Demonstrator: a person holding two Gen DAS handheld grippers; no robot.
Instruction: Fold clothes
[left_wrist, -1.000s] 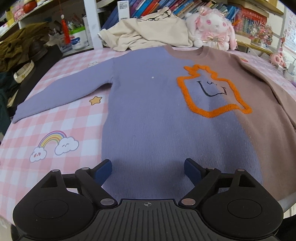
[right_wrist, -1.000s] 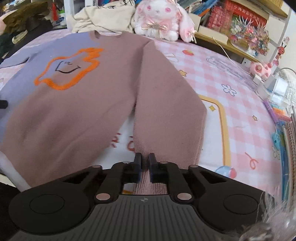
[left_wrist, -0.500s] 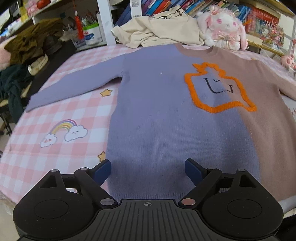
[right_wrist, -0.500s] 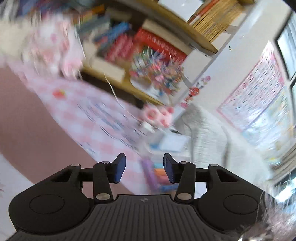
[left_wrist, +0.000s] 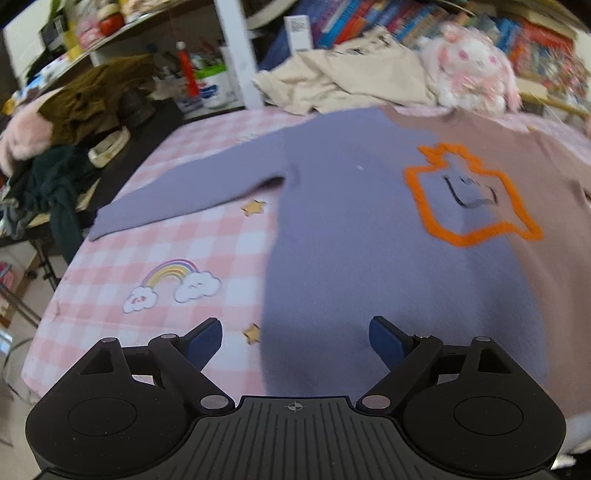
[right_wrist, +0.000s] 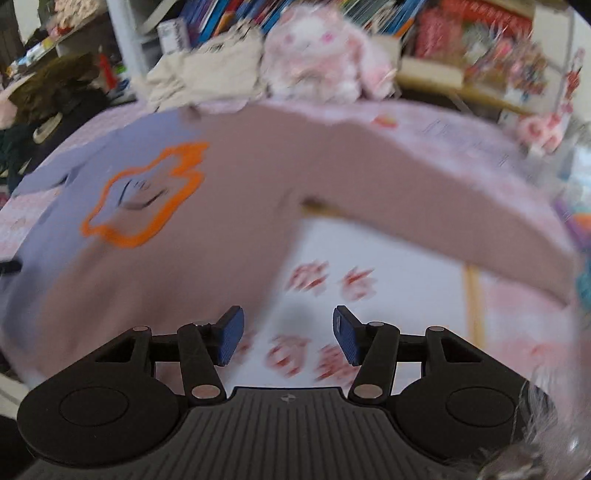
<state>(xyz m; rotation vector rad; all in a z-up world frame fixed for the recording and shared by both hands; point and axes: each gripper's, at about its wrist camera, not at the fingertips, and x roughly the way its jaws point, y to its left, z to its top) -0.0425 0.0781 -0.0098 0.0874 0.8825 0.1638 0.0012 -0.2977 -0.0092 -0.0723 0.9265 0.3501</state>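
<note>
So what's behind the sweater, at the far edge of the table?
Behind the sweater lie a cream garment and a pink plush bunny, with bookshelves beyond. Both touch or overlap the collar; what lies under them is hidden.

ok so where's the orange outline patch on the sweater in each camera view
Left wrist: orange outline patch sits right of centre, above the open left gripper.
Right wrist: patch sits left of centre, beyond the open right gripper.
Shared landmark: pink plush bunny behind the sweater's collar.
</note>
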